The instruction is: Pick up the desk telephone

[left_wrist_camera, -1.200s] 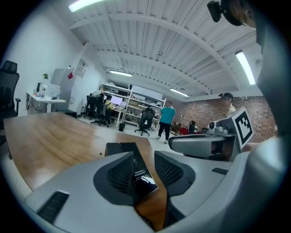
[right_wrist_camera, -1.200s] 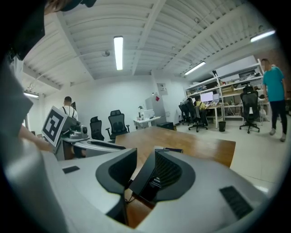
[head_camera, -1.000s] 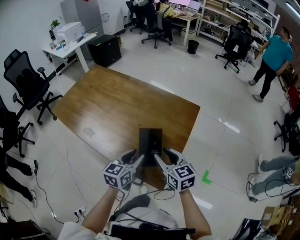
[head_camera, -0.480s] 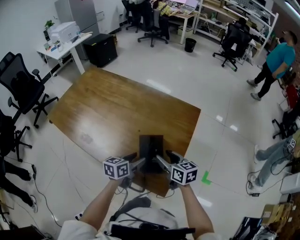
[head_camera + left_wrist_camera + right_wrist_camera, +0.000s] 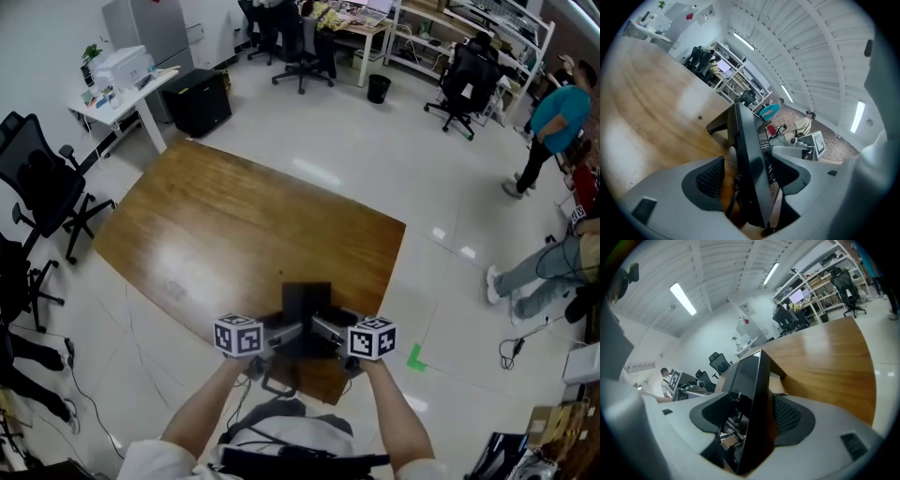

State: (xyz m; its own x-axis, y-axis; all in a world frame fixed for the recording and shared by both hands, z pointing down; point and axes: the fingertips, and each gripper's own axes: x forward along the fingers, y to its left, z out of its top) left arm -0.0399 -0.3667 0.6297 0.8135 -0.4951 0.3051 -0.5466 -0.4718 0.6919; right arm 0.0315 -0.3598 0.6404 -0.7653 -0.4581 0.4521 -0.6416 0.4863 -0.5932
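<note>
The black desk telephone point(image 5: 306, 305) stands tilted on the near corner of the wooden table point(image 5: 234, 225). My left gripper point(image 5: 286, 333) flanks its left side and my right gripper point(image 5: 328, 330) its right side. In the left gripper view the telephone point(image 5: 750, 154) stands edge-on between the jaws of the left gripper point(image 5: 749, 176), which are opening; wood shows between the ribbed pad point(image 5: 710, 178) and the case. In the right gripper view the telephone point(image 5: 752, 390) likewise sits between the opening jaws of the right gripper point(image 5: 752, 416), with its keypad side facing the left jaw.
Black office chairs point(image 5: 42, 183) stand left of the table. A white desk with a printer point(image 5: 122, 80) and a black cabinet point(image 5: 199, 98) are behind it. People point(image 5: 553, 122) are at the right. A green tape mark point(image 5: 413, 357) lies on the floor near the table corner.
Both grippers have sunk and rolled level, bringing the telephone down near the table's front corner. Their jaws have spread away from its sides.
</note>
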